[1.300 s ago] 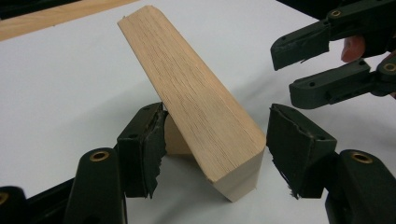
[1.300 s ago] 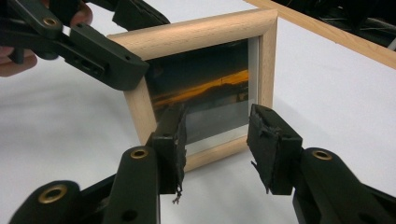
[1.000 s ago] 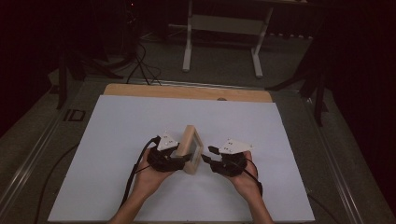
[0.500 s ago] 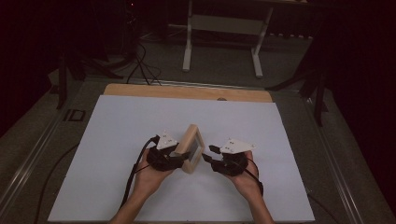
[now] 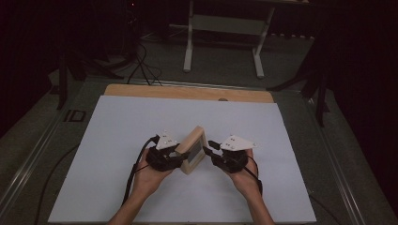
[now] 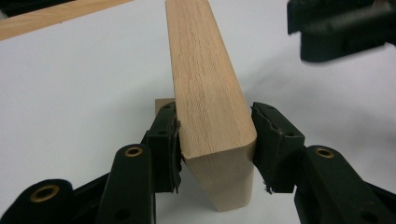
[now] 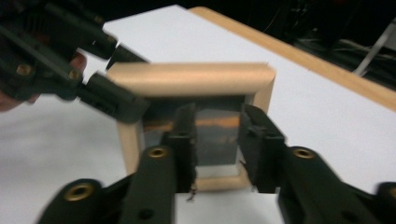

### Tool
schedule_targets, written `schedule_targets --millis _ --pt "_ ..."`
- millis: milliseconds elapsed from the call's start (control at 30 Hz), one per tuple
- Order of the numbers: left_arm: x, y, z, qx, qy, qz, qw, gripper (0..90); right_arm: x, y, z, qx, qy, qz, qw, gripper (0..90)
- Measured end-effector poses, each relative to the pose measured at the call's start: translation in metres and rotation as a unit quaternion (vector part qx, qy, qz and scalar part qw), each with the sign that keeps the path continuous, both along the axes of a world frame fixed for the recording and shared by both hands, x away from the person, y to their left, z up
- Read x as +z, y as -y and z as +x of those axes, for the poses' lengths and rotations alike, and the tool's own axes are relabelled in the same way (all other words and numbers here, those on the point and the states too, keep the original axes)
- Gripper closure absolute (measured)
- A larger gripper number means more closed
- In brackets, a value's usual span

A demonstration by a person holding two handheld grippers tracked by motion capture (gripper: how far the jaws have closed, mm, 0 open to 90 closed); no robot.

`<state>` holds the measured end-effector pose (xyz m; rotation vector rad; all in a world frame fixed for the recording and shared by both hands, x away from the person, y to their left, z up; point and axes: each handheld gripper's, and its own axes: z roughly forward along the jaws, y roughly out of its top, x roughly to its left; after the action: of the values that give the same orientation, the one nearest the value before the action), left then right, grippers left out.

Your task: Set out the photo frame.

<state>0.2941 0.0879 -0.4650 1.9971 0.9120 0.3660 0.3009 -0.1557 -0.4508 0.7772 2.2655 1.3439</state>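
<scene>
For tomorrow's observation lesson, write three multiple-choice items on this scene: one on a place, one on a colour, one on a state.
1. Where does the wooden picture frame stand?
A. on the white sheet
B. on the floor
C. on a shelf

2. What colour is the frame's wood?
A. black
B. light tan
C. red

3. How is the left gripper set?
A. far from the frame
B. lying flat, empty
C. jaws on either side of the frame's edge

Answers:
1 A, white sheet lies under it.
2 B, pale grain shows.
3 C, pads flank the edge.

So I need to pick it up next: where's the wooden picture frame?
High view: the wooden picture frame stands on edge near the white table front centre, between both tools.
</scene>
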Motion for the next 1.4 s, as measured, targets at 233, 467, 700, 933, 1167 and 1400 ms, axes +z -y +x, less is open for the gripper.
schedule_targets --millis 233,467,700,933,1167,1400 --pt "0.002 0.003 -0.003 -0.009 0.013 0.016 0.9997 56.6 0.002 -0.001 0.006 -0.027 0.013 0.022 0.9993 88.3" --pt "0.003 0.005 -0.004 -0.017 0.024 0.029 0.9991 57.8 0.008 -0.006 0.016 -0.037 0.021 0.026 0.9988 89.8" --pt "0.003 0.010 -0.009 -0.038 0.048 0.044 0.9972 59.4 0.011 -0.013 0.027 -0.044 0.019 0.032 0.9983 89.8" --pt "0.002 0.009 -0.009 -0.040 0.050 0.050 0.9967 59.5 0.010 -0.021 0.041 -0.061 0.010 0.030 0.9976 89.7" --pt "0.002 0.009 -0.010 -0.040 0.050 0.050 0.9967 59.5 0.004 -0.028 0.049 -0.069 -0.005 0.029 0.9972 89.8" --pt "0.001 0.009 -0.010 -0.045 0.054 0.049 0.9963 59.5 -0.001 -0.030 0.054 -0.076 -0.008 0.017 0.9969 89.8"
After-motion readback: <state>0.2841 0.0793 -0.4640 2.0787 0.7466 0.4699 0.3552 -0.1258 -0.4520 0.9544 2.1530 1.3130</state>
